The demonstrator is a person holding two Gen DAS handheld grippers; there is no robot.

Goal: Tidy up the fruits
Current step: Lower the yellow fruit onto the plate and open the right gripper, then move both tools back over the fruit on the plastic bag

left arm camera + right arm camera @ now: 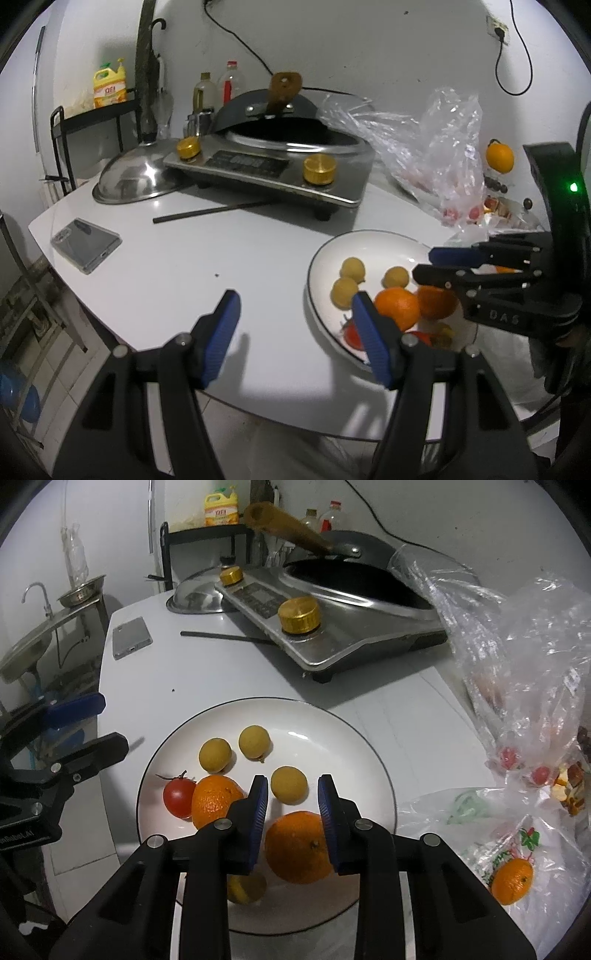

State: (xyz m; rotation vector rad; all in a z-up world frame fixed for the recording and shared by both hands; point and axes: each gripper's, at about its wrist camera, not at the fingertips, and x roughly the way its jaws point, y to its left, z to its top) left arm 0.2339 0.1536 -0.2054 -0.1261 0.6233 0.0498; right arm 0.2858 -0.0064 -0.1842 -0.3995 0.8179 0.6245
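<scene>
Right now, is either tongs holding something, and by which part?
Nothing is held. The right tongs stand open above the large orange on the white plate; the left tongs are open over the table.

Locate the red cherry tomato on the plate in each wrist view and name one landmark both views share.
Left wrist: the cherry tomato sits low right of centre, partly hidden behind the left tool's right finger.
Right wrist: it lies at the plate's left edge, touching an orange.
Shared landmark: the gold knob on the cooker.

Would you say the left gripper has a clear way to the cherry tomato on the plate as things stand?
Probably yes. The left gripper is open at the plate's edge, and the cherry tomato lies on that near side. An orange touches it only on the far side; the right gripper hovers further over.
</scene>
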